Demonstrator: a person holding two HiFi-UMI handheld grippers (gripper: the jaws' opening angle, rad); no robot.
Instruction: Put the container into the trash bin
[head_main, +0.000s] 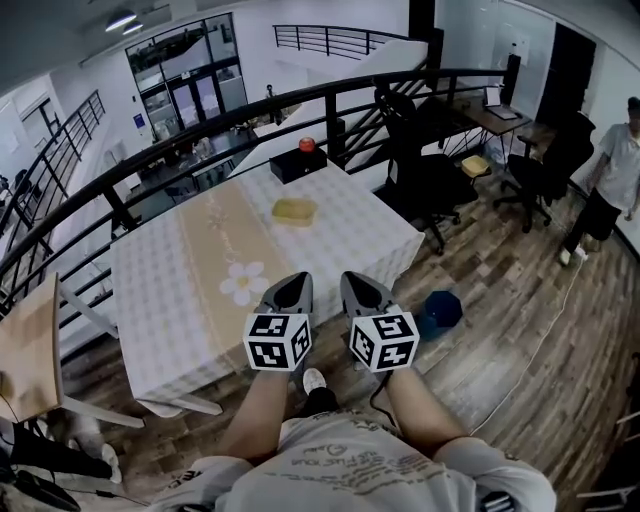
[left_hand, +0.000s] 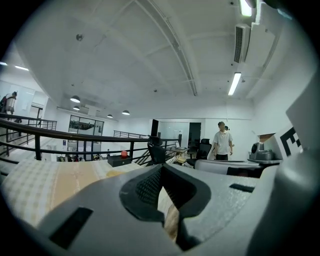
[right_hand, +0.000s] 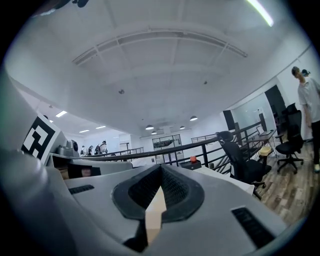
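Left jaws: the left gripper (left_hand: 161, 169) has its jaws together at the tips with nothing between them. Only tablecloth shows through the slit lower down.
Right jaws: the right gripper (right_hand: 160, 167) is fully closed and empty, with pale cloth showing behind the seam.
Pose: both grippers sit side by side at the near edge of the tabletop (head_main: 170, 300) and point across it. The marker cubes (head_main: 277, 341) face the head camera.
Reading of pose: parallel, closed and empty suggests an approach stance. No grasp has been made yet.
Container: yellow and shallow, the container (head_main: 294, 211) lies flat on the checked cloth beyond the flower print (head_main: 243, 283). It is well ahead of both jaws and touches neither.
Behind it: a black box (head_main: 297, 165) with a red top (head_main: 307, 144) sits at the far edge, near the container but apart from it.
Trash bin: a blue round vessel (head_main: 439, 309) on the wooden floor just off the tabletop's right corner. I take this to be the trash bin.
Why this layout matters (judgement): the bin is low and to the right, so it favours a right-gripper pick, a carry past the corner and a lowering.
Next need: one pair of jaws has to open before it reaches the container.
Risk: a shallow, flat item may slide on the cloth when pinched.
Surroundings: a railing (head_main: 200, 130) runs behind, and a person (head_main: 610, 180) stands far right, clear of the path.
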